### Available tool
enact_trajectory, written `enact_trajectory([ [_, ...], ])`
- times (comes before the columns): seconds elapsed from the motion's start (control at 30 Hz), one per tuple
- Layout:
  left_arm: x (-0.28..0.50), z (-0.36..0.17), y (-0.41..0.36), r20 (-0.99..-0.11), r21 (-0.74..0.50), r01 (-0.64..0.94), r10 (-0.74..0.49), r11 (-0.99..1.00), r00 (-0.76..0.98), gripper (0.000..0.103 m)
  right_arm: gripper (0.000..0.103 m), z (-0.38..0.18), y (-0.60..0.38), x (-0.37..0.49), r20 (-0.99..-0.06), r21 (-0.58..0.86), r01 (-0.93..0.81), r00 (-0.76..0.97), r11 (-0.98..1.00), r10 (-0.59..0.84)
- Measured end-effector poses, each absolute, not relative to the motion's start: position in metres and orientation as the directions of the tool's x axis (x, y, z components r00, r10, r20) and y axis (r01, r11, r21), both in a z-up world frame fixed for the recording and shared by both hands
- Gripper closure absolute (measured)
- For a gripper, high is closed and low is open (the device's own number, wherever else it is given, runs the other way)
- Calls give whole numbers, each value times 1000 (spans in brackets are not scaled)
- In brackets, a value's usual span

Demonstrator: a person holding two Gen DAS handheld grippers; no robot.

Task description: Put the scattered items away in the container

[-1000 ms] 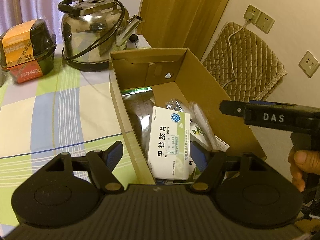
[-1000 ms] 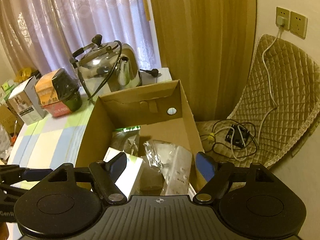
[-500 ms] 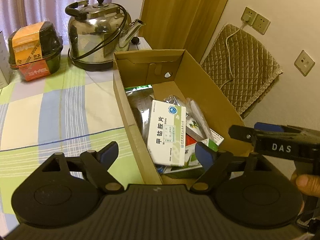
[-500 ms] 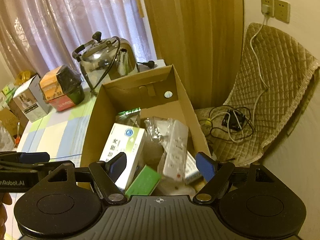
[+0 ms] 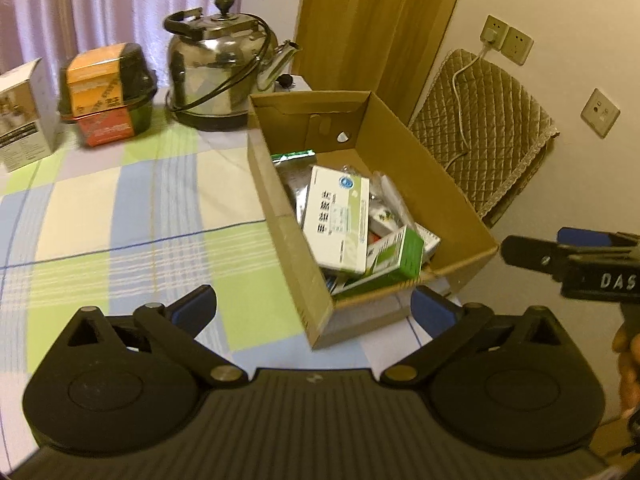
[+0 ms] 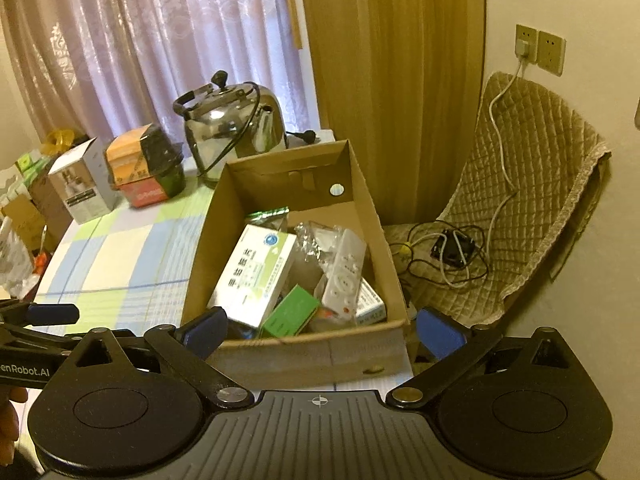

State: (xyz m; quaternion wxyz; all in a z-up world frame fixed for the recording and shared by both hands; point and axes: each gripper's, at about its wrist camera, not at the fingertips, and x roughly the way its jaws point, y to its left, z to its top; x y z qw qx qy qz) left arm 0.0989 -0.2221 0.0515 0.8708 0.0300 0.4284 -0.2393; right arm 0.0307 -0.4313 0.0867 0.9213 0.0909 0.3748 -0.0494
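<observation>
While hovering just short of the box [image 5: 420,152], holding the left gripper [image 5: 314,306] with jaws spread wide, pinching nothing. Holding the right gripper [image 6: 322,331] beside it, likewise spread and empty, and pointing over the near wall of the box. Probably standing back like this because nothing is in hand to drop in.

Showing the task's things already inside the box: a white carton [image 5: 338,220] leaning on the left wall, propped up by the pile beneath; a green carton [image 5: 396,260] wedged at the near end; a white remote [image 6: 344,276] lying across a clear bag; a silver pouch [image 5: 294,176] tucked at the far end. Finding no loose small item on the cloth near the box, so judging the tidying to be close to finished.

Resting the box at the right edge of a table under a checked cloth [image 5: 120,208] of green, blue and cream. Placing at the far end, well apart from the grippers, a steel kettle [image 5: 224,72] with its cord looped over it, an orange-and-black tub [image 5: 108,88] and a white box [image 5: 24,112], looking like fixtures and not clutter.

Backing onto a pale purple curtain [image 6: 140,40] and a wooden panel [image 6: 380,80]. Standing to the right, a quilted chair [image 6: 540,184] with tangled cables [image 6: 440,248] on the seat, below wall sockets [image 6: 540,50].
</observation>
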Motion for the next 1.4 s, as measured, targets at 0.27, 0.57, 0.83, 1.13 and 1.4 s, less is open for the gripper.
enact_trajectory([
  [0.27,62,66,-212,-772,-150,401,-360,904,523,1,0,94,-419,-2,-719,87,154,693,984,-44],
  [0.57,34,84,-214,-774,-146,406,-360,902,521,1,0,95,-404,-26,-733,77,138,679,987,-38],
  [0.83,25,88,-217,-764,-139,415,-364,899,533,1,0,95,-397,-34,-741,84,141,671,986,-33],
  [1.13,24,86,-214,-759,-126,396,-346,910,552,1,0,99,-394,-36,-746,77,145,665,986,-40],
  [1.4,22,83,-212,-759,-119,387,-335,914,558,1,0,102,-391,-36,-750,74,148,660,986,-43],
])
